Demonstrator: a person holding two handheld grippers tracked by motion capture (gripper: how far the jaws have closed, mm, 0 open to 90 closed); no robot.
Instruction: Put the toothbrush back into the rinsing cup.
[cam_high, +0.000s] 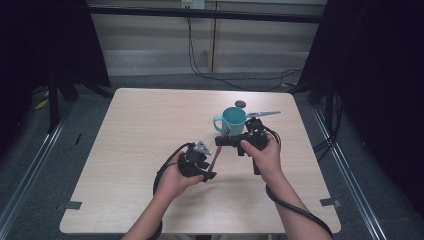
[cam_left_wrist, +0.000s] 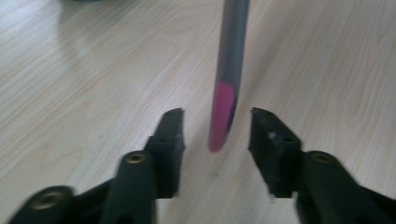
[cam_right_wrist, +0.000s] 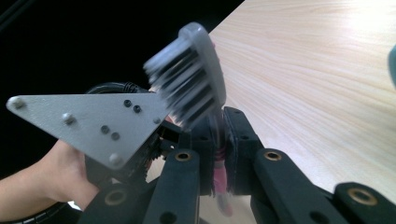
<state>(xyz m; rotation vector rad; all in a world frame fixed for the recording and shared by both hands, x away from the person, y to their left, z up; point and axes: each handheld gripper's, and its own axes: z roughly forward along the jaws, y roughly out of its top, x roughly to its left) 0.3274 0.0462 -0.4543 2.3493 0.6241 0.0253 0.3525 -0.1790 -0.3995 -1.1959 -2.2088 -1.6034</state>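
Between left hand-held gripper (cam_left_wrist: 216, 128) jaws, toothbrush (cam_left_wrist: 227, 88) untouched

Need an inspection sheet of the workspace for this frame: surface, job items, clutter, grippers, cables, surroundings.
Surface: light wooden table, bare apart from the items below.
Job's things: grey and pink toothbrush, off the table between the grippers.
Clutter: teal mug; small dark round object behind it; thin silvery tool beside it.
Grippers: right gripper shut on the toothbrush below its head; left gripper open, handle end between its jaws, untouched.
Cables: gripper cable trails off the near edge; floor cables behind the table.
Surroundings: dark drapes, panelled wall.
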